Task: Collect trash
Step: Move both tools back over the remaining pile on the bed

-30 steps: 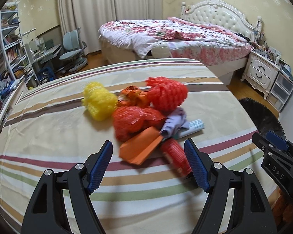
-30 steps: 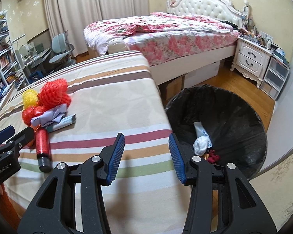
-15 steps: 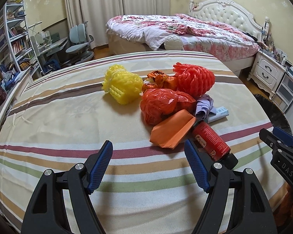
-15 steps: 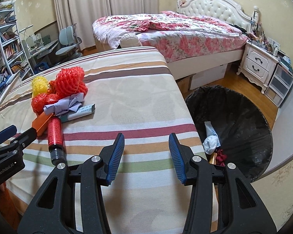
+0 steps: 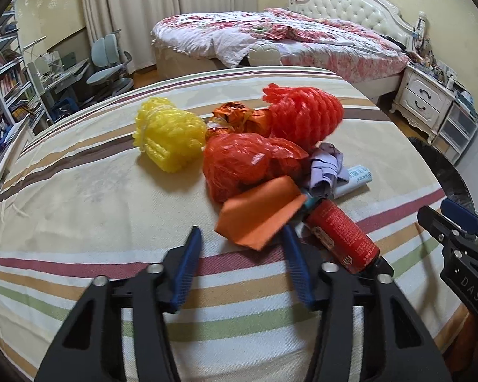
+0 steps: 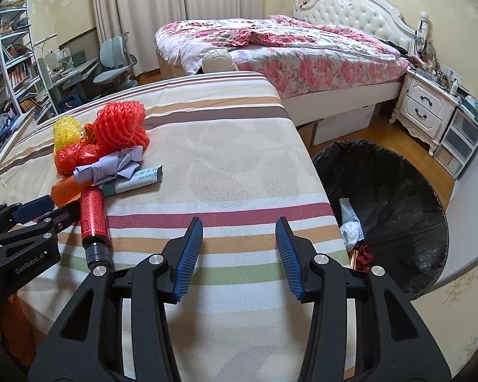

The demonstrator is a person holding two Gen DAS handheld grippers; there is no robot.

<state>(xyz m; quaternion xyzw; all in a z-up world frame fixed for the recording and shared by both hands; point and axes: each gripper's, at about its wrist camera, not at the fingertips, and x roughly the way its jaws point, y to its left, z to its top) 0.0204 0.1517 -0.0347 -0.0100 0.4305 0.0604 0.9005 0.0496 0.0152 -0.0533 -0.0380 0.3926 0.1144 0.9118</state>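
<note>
Left tool (image 5: 240,262) has narrowed and moved in on the trash pile; its fingers sit just short of the orange paper (image 5: 259,215) on the bench (image 5: 79,197). Right tool (image 6: 239,254) hangs open, holding nothing, beside the trash bin (image 6: 398,197).

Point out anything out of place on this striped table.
Trash is heaped at one spot: yellow foam net, red foam net, crumpled red bag, orange paper and a red bottle lying on its side.
</note>
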